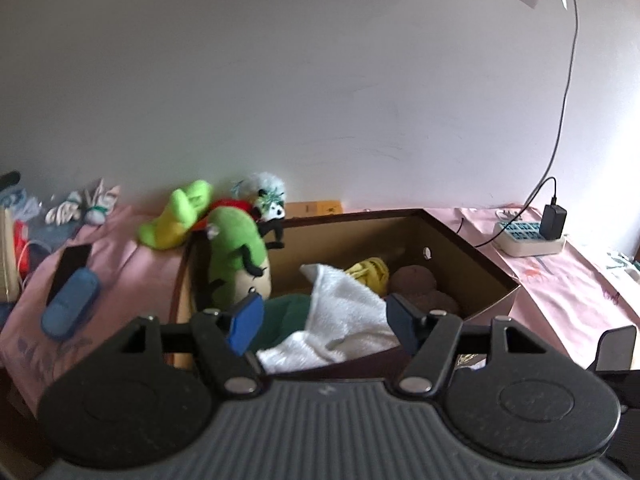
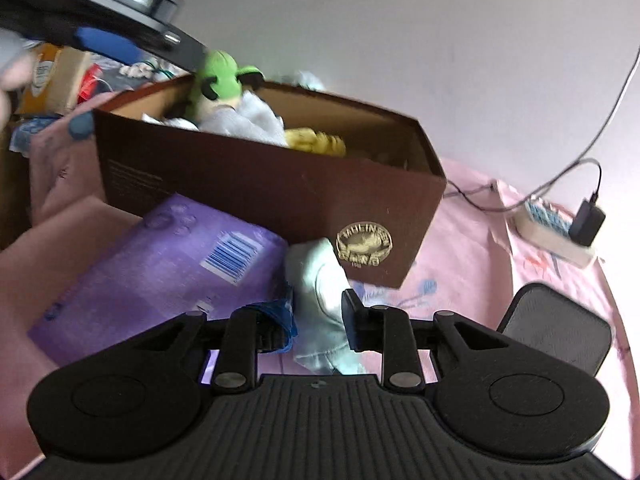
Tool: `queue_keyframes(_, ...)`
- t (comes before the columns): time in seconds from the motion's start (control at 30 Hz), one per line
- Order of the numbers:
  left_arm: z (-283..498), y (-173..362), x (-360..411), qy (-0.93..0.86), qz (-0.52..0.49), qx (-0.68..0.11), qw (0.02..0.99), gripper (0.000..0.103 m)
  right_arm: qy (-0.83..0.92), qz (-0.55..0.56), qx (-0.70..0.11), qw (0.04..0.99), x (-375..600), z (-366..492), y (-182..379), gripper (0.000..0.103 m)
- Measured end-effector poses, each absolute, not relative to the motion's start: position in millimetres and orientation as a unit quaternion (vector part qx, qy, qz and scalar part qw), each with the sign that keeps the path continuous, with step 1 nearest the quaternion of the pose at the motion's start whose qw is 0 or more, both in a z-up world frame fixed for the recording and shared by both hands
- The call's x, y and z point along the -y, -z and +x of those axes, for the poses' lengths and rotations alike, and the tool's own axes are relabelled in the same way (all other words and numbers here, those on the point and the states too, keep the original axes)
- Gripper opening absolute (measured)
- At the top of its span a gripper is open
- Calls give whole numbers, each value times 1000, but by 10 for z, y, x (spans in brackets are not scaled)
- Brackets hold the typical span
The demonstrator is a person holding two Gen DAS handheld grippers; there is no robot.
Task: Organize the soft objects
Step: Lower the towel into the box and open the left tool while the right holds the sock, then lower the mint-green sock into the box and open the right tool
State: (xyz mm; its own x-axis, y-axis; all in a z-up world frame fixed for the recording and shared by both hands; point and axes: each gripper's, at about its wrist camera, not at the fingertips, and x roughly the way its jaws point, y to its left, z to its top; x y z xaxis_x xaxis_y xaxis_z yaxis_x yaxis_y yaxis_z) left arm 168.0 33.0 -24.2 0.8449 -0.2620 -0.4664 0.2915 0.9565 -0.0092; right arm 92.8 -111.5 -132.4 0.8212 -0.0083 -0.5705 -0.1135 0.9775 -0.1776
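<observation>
- Left gripper hangs over the near end of the dark brown cardboard box, jaws wide apart, nothing clamped; crumpled white towel sits below the gap, pads not pressing on it
- Box already holds the white towel, a green plush with a tan belly propped at the left wall, a yellow soft toy and a brown plush towards the back right
- Outside the box, behind its far left corner: a lime-green plush and a small panda plush, both on the pink cloth table cover
- Right gripper is low in front of the box's outer long wall, jaws only slightly apart; pale mint soft cloth item lies between them, but motion blur means I can't confirm the pads press on it
- Left blue pad of the right gripper looks torn or ragged
- Key relation: the mint cloth item is directly ahead of and under the right gripper, long axis running roughly from the gripper towards the box wall; it touches the purple plastic-wrapped pack on its left and lies just beside the box base
- Right hand is clearly nearer to it; left is up over the box
- My read: next step is a grab of the mint item, then lift over the near wall
- Risk: snagging the purple pack or nudging the box
</observation>
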Motion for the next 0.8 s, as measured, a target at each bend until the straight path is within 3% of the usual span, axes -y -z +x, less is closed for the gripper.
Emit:
queue_keyframes(0.33,1457,391,-455,134,8,-264,955,69,8,-33,-334,942,1163,1195,1496,12)
queue_keyframes(0.37,1448,405,-471,133,6,-267,954,69,8,-16,-332,943,1203,1197,1497,8)
queue_keyframes(0.47,1442,441,-531,130,-8,-276,952,69,1,-4,-311,950,1237,1146,1496,0)
queue_keyframes(0.8,1408,468,-625,127,-33,-284,950,69,-14,30,-223,974,1357,872,1113,0)
